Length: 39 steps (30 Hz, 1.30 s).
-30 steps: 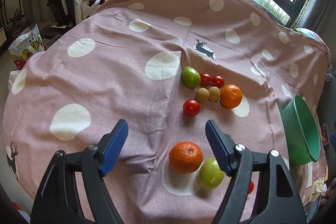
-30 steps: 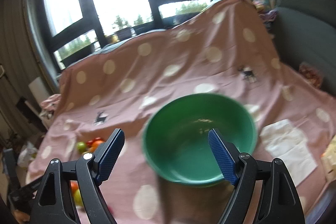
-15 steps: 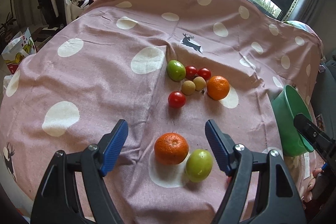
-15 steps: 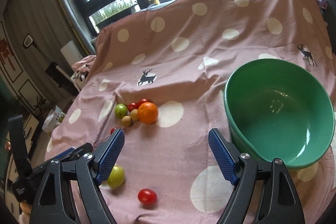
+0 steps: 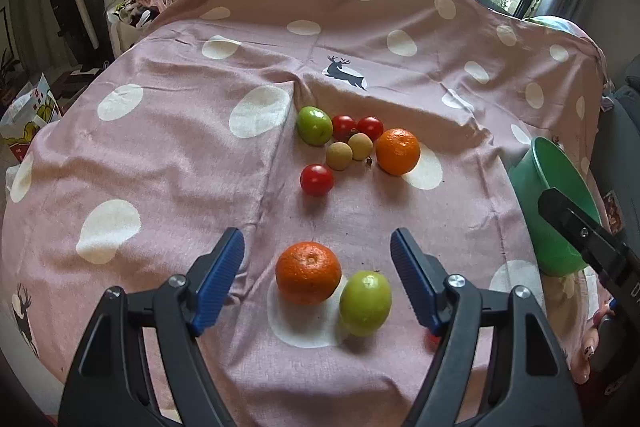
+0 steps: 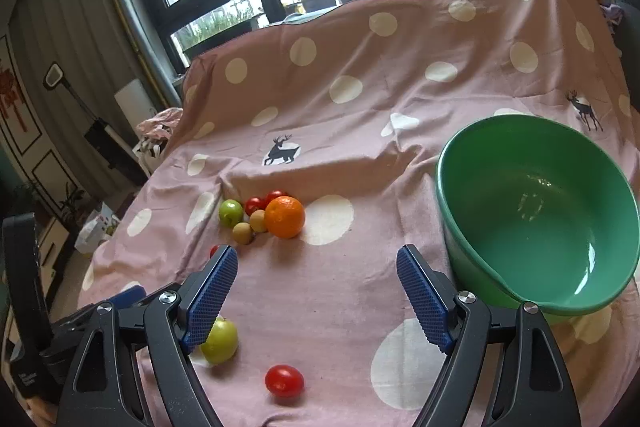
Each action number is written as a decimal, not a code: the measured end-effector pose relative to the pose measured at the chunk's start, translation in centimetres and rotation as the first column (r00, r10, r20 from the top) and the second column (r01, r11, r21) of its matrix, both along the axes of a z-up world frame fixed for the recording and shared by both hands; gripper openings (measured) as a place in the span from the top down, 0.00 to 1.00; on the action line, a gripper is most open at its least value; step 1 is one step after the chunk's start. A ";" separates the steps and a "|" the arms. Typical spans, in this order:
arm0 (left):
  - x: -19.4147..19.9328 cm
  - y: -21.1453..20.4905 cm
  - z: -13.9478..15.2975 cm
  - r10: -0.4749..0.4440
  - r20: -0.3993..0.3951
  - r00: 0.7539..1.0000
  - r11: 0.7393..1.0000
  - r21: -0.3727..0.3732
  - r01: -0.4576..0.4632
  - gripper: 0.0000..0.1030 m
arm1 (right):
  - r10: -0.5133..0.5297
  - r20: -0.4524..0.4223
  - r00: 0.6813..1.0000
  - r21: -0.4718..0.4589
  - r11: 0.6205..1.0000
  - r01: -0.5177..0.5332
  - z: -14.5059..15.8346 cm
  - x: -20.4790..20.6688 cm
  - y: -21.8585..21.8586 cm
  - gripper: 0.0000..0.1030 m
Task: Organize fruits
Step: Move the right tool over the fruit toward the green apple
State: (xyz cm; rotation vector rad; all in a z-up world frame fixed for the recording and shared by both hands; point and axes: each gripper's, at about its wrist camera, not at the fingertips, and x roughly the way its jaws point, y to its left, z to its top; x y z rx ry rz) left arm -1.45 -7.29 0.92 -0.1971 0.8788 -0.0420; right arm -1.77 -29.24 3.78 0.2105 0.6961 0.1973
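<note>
Jaws wide on both grippers; left gripper [image 5: 316, 267] frames orange [image 5: 308, 272] and green fruit [image 5: 365, 297], neither touched.

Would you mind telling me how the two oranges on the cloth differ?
The near orange lies between the open left gripper's fingers, beside a green fruit; the far orange lies beyond it, at the edge of the fruit cluster. The near orange shows its stem dimple to the camera; the far orange shows none. Both are round, bright orange, and rest partly on white dots.

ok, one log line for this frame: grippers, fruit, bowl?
left gripper: open, over near orange | right gripper: open, holding nothing | bowl: empty | fruit: all on cloth
</note>
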 end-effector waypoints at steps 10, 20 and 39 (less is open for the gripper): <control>-0.1 -0.6 0.0 -0.018 -0.004 1.000 1.000 0.005 0.018 0.30 | 0.004 -0.013 1.000 0.033 0.999 -0.004 -0.3 0.0 -0.4 0.20; -0.4 -1.6 0.1 -0.062 0.002 0.998 0.998 -0.011 0.062 0.39 | 0.038 -0.017 0.999 0.065 0.997 -0.037 -0.2 -0.3 0.0 0.25; 0.2 -0.6 -0.6 -0.058 -0.051 0.997 0.994 -0.093 0.053 0.41 | 0.103 -0.228 0.968 0.107 0.991 -0.080 -0.8 3.5 0.0 0.38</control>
